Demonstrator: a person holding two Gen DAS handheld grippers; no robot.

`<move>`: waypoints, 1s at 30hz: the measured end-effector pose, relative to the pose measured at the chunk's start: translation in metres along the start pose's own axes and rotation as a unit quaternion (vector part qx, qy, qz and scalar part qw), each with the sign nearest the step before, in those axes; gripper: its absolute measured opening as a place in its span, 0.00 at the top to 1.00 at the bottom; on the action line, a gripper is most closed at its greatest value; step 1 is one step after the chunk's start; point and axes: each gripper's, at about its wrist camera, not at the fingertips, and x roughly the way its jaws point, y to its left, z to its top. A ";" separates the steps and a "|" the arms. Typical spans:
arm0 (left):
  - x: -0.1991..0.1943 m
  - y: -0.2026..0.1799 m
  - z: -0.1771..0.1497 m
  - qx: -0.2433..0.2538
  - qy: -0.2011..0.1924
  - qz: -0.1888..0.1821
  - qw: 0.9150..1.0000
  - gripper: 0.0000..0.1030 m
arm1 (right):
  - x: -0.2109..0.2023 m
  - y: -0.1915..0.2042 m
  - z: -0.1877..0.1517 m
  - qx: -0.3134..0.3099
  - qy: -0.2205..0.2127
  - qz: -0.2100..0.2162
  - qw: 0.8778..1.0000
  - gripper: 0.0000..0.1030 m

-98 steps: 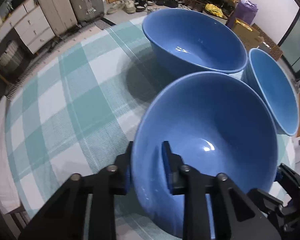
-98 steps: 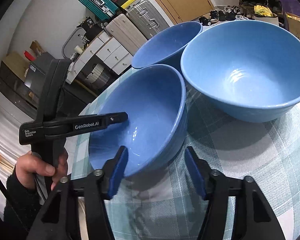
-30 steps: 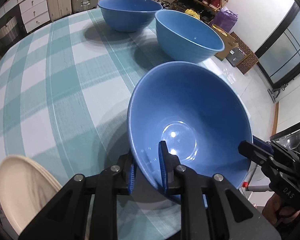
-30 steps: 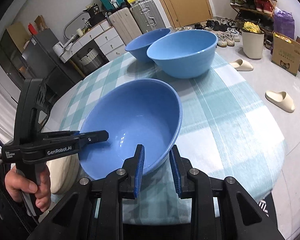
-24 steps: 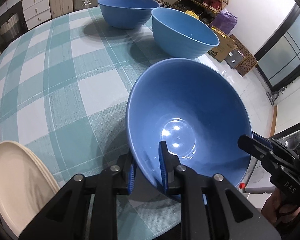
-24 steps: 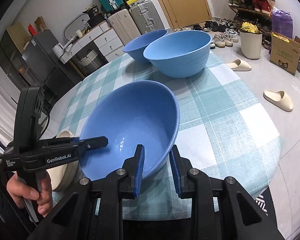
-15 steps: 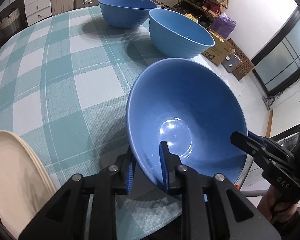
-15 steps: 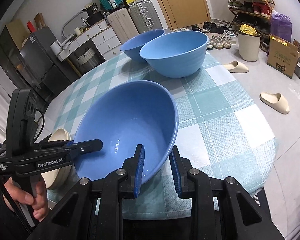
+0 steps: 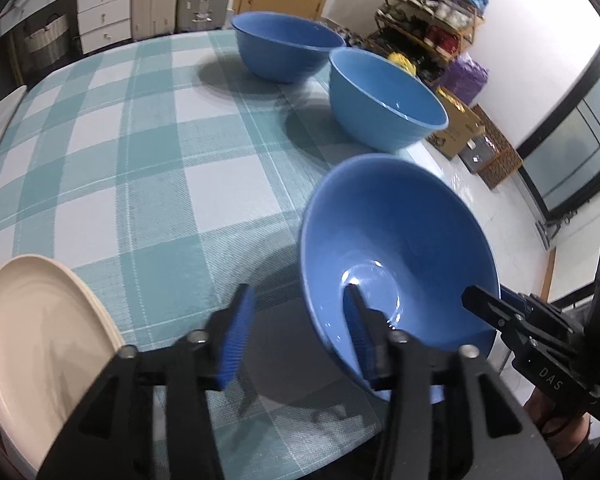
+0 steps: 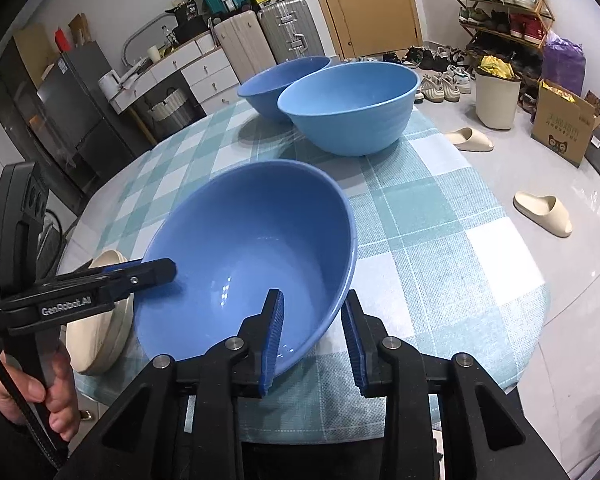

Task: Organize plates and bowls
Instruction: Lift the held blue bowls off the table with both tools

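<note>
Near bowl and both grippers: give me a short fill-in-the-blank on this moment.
1. The table carries ___ blue bowls.
2. The near bowl leans on its side, its rim between the open pads of the ___ gripper.
3. Beside the left gripper lies a stack of ___-coloured plates.

Missing: three; right; cream

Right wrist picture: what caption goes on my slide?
Right gripper fingers straddle the rim of a round blue bowl on a checked tablecloth.

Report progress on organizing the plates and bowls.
Done: near blue bowl carried beside the cream plates. In hand: left gripper has just been opening, off the rim; right gripper straddles it, opening. Left: two far blue bowls remain unstacked.
</note>
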 end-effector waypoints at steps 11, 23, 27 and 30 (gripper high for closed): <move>-0.034 0.002 0.003 -0.023 -0.059 0.033 0.997 0.47 | -0.055 0.009 -0.002 -0.038 -0.154 -0.033 0.987 0.37; -0.085 -0.008 0.009 0.002 -0.169 0.099 0.981 0.18 | -0.130 0.035 0.024 -0.070 -0.232 0.070 0.968 0.23; -0.095 -0.009 0.010 0.003 -0.178 0.113 0.977 0.18 | -0.164 0.042 0.034 -0.069 -0.263 0.100 0.957 0.13; -0.102 -0.013 0.011 0.003 -0.184 0.120 0.976 0.18 | -0.185 0.048 0.045 -0.080 -0.274 0.110 0.952 0.12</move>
